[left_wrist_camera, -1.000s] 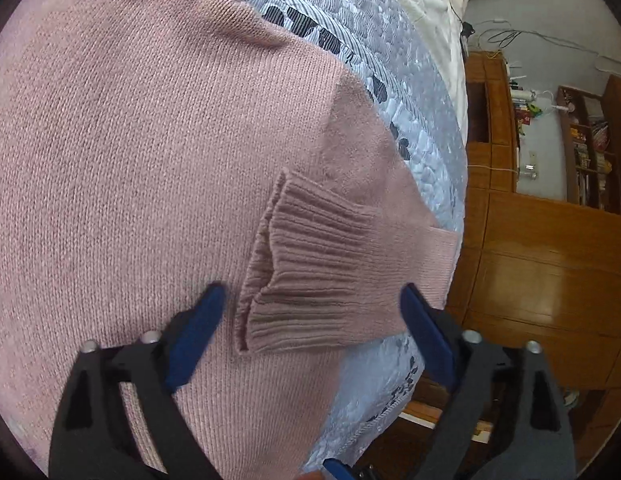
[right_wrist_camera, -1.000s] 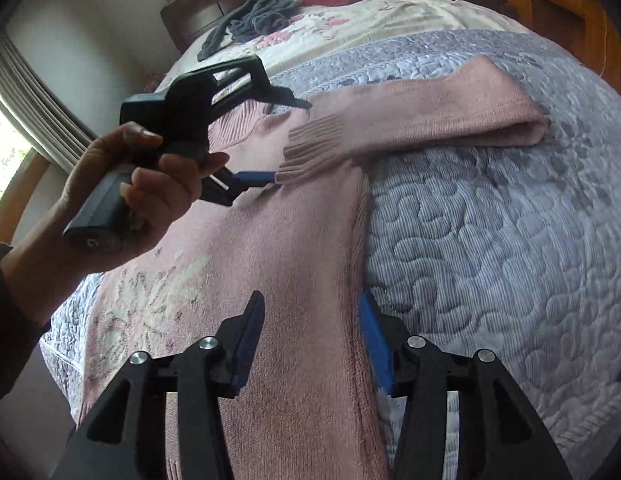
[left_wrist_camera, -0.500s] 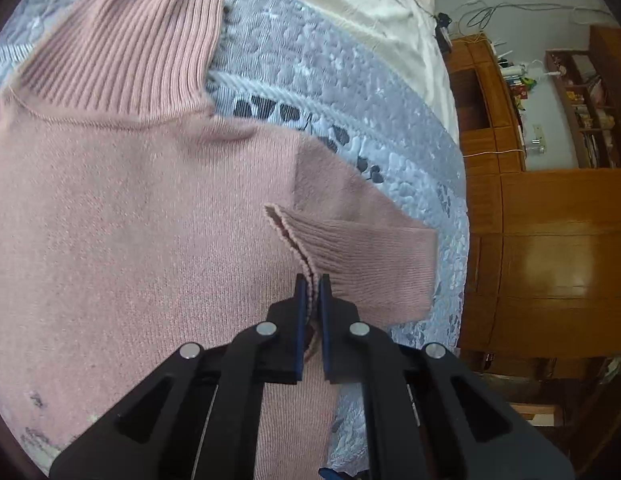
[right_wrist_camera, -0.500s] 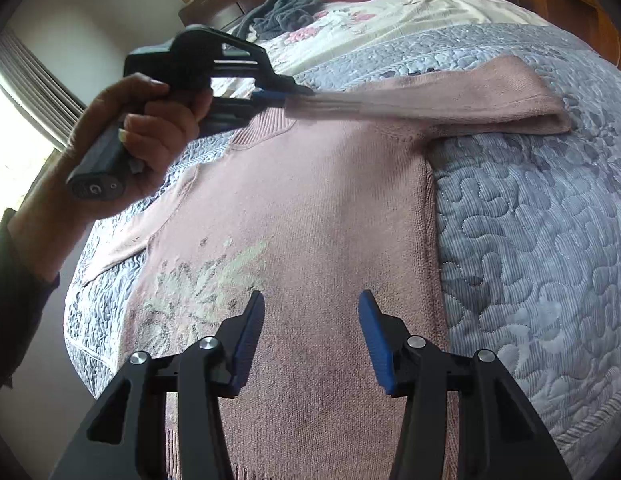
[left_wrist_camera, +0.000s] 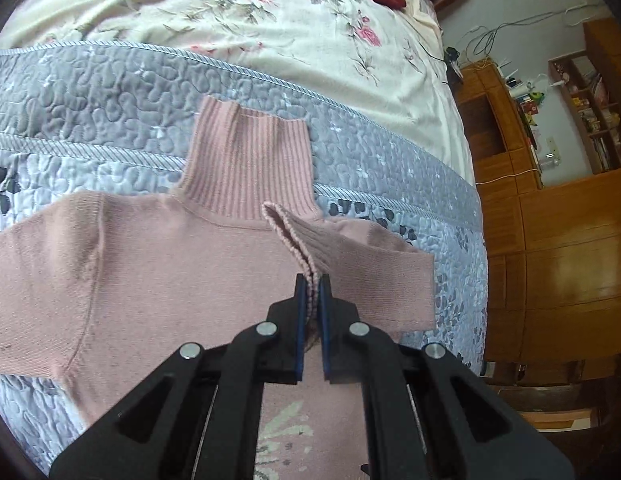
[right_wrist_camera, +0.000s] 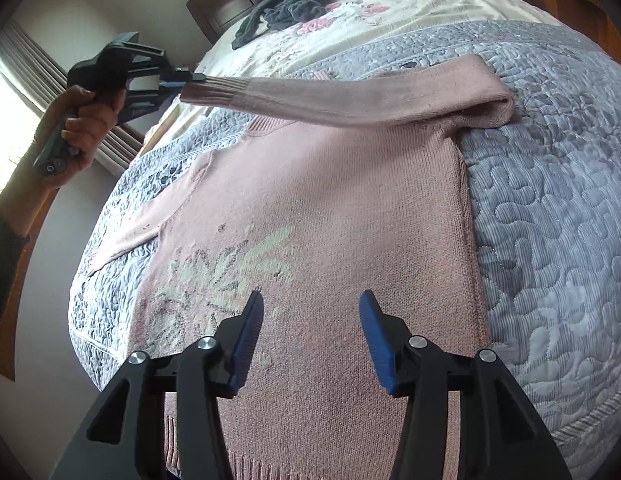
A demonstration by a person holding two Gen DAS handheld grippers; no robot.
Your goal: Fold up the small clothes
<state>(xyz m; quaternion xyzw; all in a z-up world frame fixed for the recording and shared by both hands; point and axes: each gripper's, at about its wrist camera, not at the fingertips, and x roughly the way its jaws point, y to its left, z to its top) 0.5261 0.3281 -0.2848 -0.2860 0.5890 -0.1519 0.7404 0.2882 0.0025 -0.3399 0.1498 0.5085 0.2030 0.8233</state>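
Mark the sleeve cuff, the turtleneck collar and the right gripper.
sleeve cuff (left_wrist_camera: 294, 236): left wrist view, on the ribbed edge above the pads.
turtleneck collar (left_wrist_camera: 250, 160): left wrist view, middle of the ribbing.
right gripper (right_wrist_camera: 312, 340): right wrist view, midway between the open fingertips.

A wide bed (right_wrist_camera: 570, 184) carries a grey quilted bedspread (left_wrist_camera: 90, 92), and behind it lies a cream flowered blanket (left_wrist_camera: 230, 8). A dark wooden headboard (right_wrist_camera: 226, 8) stands at the far edge. Daylight comes through a window with striped curtains (right_wrist_camera: 26, 64) beside pale walls. Orange-brown wooden cabinets (left_wrist_camera: 562, 256) and open shelves (left_wrist_camera: 590, 120) stand beside the bed.
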